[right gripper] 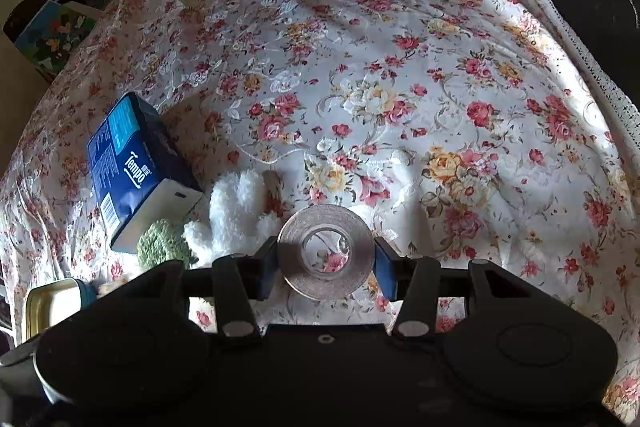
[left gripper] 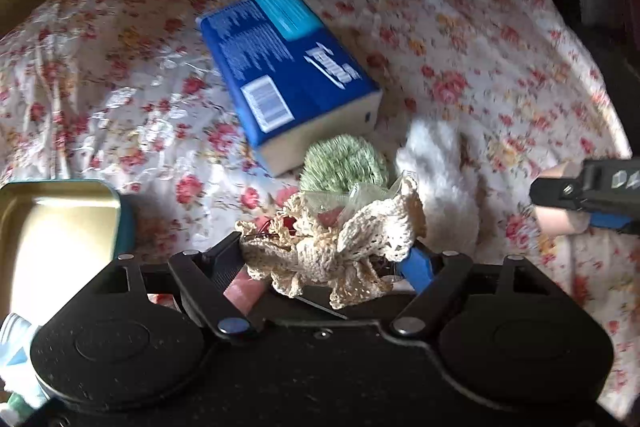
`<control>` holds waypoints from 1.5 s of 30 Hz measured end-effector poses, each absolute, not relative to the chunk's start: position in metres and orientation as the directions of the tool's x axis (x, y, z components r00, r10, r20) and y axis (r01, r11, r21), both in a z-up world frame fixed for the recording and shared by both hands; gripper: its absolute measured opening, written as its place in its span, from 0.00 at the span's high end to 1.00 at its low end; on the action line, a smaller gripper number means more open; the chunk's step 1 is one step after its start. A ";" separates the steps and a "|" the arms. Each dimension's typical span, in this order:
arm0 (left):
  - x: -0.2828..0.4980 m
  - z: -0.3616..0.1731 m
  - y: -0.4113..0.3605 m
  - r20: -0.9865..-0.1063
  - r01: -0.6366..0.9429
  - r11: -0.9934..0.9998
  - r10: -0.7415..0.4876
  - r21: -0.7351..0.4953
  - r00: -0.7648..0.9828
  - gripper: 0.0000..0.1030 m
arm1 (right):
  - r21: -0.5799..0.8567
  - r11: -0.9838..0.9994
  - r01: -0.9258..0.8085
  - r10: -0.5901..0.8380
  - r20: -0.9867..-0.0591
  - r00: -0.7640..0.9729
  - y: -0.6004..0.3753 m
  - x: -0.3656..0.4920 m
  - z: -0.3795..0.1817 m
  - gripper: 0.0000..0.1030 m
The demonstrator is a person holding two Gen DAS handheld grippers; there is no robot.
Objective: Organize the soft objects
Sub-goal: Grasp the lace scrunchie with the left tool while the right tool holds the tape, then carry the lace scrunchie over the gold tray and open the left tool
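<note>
My left gripper is shut on a bunched cream crochet doily and holds it over the floral cloth. Just beyond it lie a green knitted pad and a white fluffy cloth; both also show in the right wrist view, the pad beside the fluffy cloth. My right gripper is shut on a roll of clear tape held above the cloth. Its tip shows at the right edge of the left wrist view.
A blue Tempo tissue pack lies on the floral cloth behind the soft items, also in the right wrist view. An open teal tin stands at the left. The bed edge falls away at the right.
</note>
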State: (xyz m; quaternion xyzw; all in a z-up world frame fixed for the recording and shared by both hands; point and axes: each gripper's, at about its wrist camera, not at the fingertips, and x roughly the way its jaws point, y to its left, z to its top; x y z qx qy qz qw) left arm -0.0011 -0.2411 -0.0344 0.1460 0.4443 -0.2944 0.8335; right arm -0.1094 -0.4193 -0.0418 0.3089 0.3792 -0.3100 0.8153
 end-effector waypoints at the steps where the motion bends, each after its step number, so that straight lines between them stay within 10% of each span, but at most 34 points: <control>1: -0.001 -0.028 -0.238 -0.825 0.615 0.788 -0.366 -0.028 0.432 0.26 | 0.267 0.616 0.741 -0.274 -0.809 0.520 -0.420 -0.110 -0.042 0.53; 34: 0.069 0.051 -0.022 -0.771 0.182 0.974 -0.216 -0.132 0.599 0.25 | 0.166 0.795 0.584 -0.357 -0.651 0.670 -0.343 -0.098 0.003 0.53; 45: 0.086 0.034 -0.014 -0.778 0.153 0.988 -0.092 0.006 0.622 0.25 | 0.202 0.919 0.338 -0.122 -0.670 0.732 -0.227 -0.029 0.017 0.53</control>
